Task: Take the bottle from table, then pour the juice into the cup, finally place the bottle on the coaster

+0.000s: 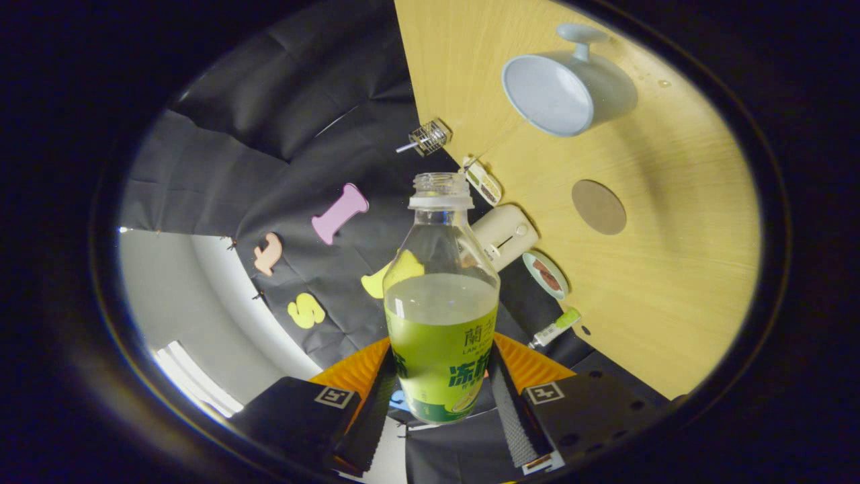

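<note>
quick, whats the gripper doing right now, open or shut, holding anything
Gripper: shut on the clear plastic bottle with the green label, both fingers pressed against its lower sides; bottle uncapped, partly full of pale juice, lifted off the wooden table.

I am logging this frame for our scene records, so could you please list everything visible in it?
bottle: one, clear with green label, uncapped, part full of pale juice, between the fingers.
cup: one, pale blue, on the table beyond the bottle.
coaster: one, brown, round, on the table between cup and bottle.
table: one, light wood.
small dish: one, pale green rim, at the table edge.
cream box: one, at the table edge.
wire cage item: one, metallic, near the table edge.
small tube: one, green and white.
gripper: one, both fingers pressing the bottle.
</note>
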`<move>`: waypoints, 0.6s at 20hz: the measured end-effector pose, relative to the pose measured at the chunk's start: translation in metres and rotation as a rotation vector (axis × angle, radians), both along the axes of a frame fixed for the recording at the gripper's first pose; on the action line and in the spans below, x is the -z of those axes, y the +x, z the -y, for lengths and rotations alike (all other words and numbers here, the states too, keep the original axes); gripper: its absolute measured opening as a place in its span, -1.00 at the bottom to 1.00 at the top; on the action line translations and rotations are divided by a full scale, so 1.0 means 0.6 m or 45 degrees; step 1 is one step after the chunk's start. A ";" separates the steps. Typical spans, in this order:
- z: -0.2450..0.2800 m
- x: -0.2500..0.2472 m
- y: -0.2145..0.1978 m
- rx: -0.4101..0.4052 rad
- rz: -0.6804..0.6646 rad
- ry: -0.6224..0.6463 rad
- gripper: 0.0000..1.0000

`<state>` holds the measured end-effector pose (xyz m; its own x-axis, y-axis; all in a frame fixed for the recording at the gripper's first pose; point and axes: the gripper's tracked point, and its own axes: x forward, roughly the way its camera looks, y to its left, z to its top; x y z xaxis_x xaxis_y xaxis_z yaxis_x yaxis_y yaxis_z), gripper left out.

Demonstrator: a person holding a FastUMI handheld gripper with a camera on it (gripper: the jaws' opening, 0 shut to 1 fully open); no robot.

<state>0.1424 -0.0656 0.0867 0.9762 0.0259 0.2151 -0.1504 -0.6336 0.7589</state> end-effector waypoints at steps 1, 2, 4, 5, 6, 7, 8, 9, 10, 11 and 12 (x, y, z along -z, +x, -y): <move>0.000 0.000 0.001 -0.002 -0.002 0.007 0.55; -0.001 -0.001 0.002 -0.007 -0.002 0.017 0.54; 0.002 -0.006 0.000 -0.016 0.002 0.042 0.54; 0.002 -0.008 0.000 -0.012 0.004 0.052 0.54; 0.004 -0.010 0.001 -0.009 0.008 0.055 0.54; 0.005 -0.009 0.000 -0.010 0.011 0.056 0.54; 0.006 -0.010 0.000 -0.009 0.013 0.059 0.55; 0.006 -0.010 0.000 -0.009 0.018 0.062 0.54; 0.007 -0.010 -0.001 -0.005 0.019 0.066 0.55; 0.008 -0.010 -0.002 -0.001 0.020 0.071 0.55; 0.009 -0.012 -0.001 0.001 0.023 0.075 0.54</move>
